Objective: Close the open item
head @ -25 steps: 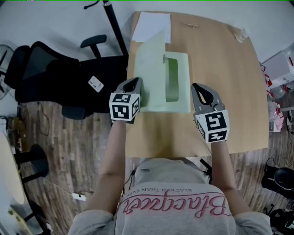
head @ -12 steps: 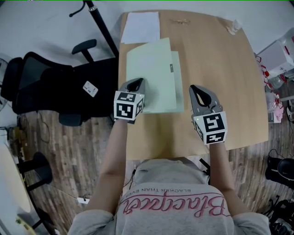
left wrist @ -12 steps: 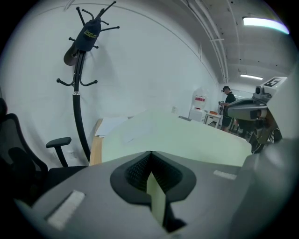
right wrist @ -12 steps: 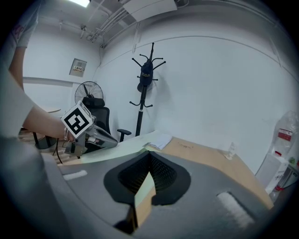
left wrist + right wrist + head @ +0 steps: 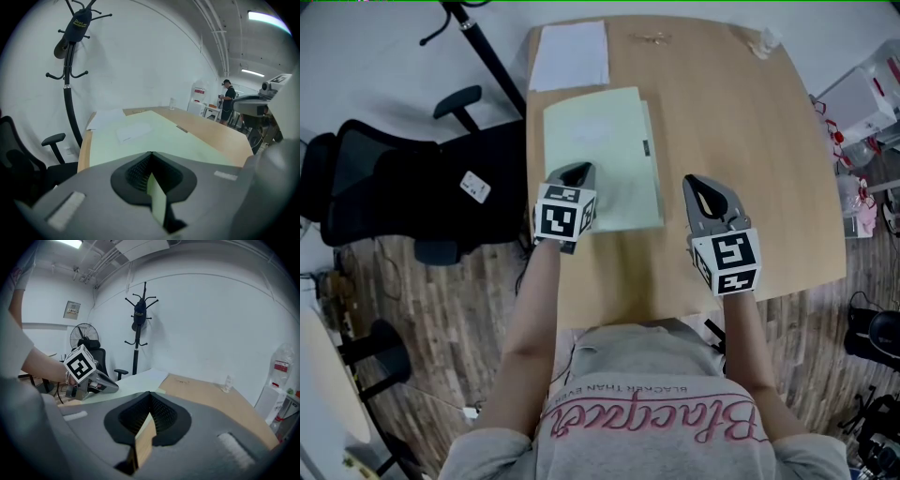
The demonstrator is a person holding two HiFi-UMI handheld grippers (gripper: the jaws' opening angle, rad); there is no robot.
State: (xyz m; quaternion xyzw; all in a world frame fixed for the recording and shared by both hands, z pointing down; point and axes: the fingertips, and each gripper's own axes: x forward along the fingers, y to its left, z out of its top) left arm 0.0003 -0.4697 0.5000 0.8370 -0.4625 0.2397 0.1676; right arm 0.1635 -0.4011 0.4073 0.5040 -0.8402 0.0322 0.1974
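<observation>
The left gripper (image 5: 575,173), jaws pressed together on nothing, sits at the near left corner of the pale green flat cardboard folder (image 5: 600,150). The folder lies closed on the light wooden table (image 5: 741,141), stretching ahead of those fingertips. The right gripper (image 5: 704,185), likewise pinched and empty, hangs just right of the folder. Closing looks done, and only pulling away seems left.

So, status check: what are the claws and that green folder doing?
Left claw, right claw shut, empty. Green folder closed, flat on table. Nothing blocking.

Soft cool light spreading over the table (image 5: 750,141), ceiling strips (image 5: 265,18) glaring above the table, fisheye edges bending and darkening, foreground blurring.
</observation>
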